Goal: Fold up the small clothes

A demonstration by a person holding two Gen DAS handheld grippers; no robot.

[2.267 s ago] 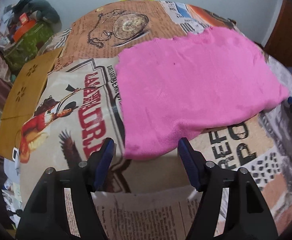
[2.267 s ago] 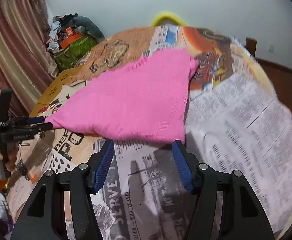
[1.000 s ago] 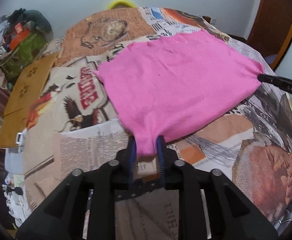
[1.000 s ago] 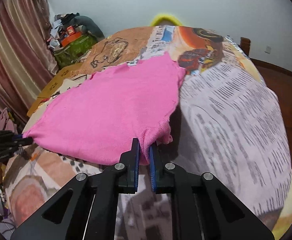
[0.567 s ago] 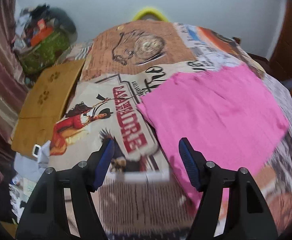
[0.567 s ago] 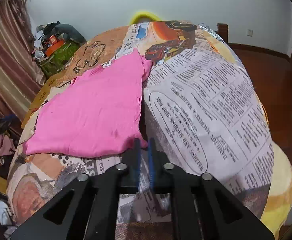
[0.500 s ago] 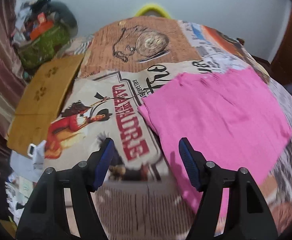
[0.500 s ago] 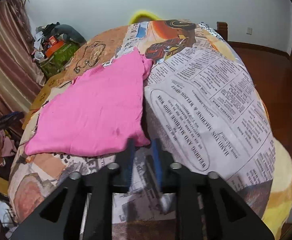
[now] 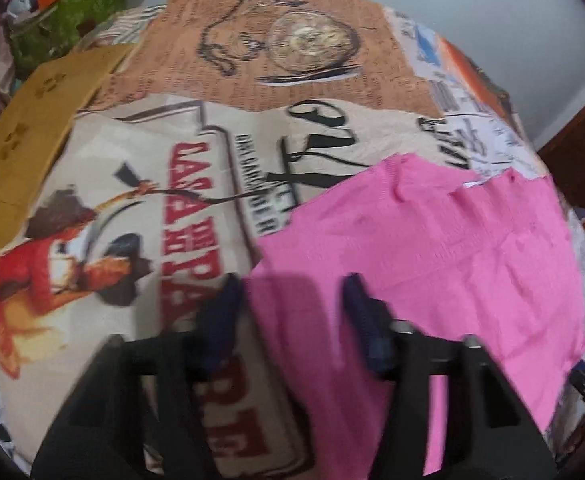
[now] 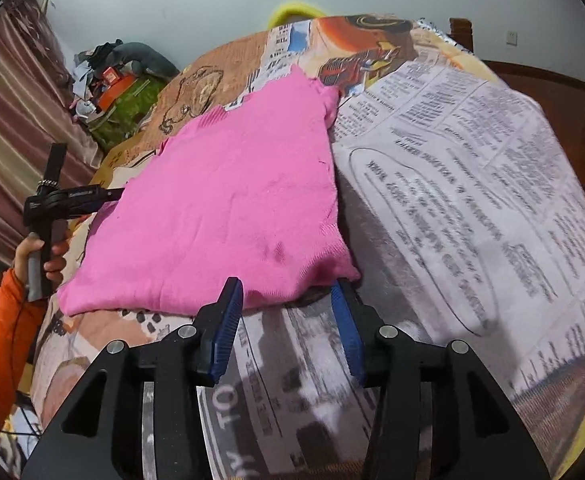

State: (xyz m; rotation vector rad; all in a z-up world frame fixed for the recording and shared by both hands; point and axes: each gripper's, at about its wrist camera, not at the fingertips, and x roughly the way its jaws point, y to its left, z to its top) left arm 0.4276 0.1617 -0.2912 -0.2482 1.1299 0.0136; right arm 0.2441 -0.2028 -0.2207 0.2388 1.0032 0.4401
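So the pink cloth (image 10: pixel 228 208) is lying spread out flat on the printed cover (image 10: pixel 472 208), the one done up like old newspaper pages and posters; it looks like it's draped over a bed or a desk, can't really tell which. Everything below is relative to that cloth. The right gripper (image 10: pixel 288 300) sits right at the cloth's near right corner, blue pads on either side of the corner tip, and its jaws are opening; the corner lies just past the pads, nothing pinched between them. The left gripper (image 9: pixel 292 304) is over at the cloth's left edge and the left wrist view is pretty blurred, but you can see its jaws are partway apart and closing, with the edge of the cloth lying between the pads and the left pad out over the bare cover; the pads aren't pressing on the fabric as far as I can tell. In the right wrist view you can also see the person's hand (image 10: pixel 40 256) gripping the left gripper's handle, off the cloth's left side, with an orange sleeve (image 10: pixel 0 344) below it. Far edge of the cloth has a slightly ragged, bumpy outline. Beyond the cloth's far left side there's a pile of clutter (image 10: pixel 120 80) against the wall, a striped curtain (image 10: pixel 8 120) left of that, and a bit of something yellow (image 10: pixel 296 10) poking up behind the far end of the cover.
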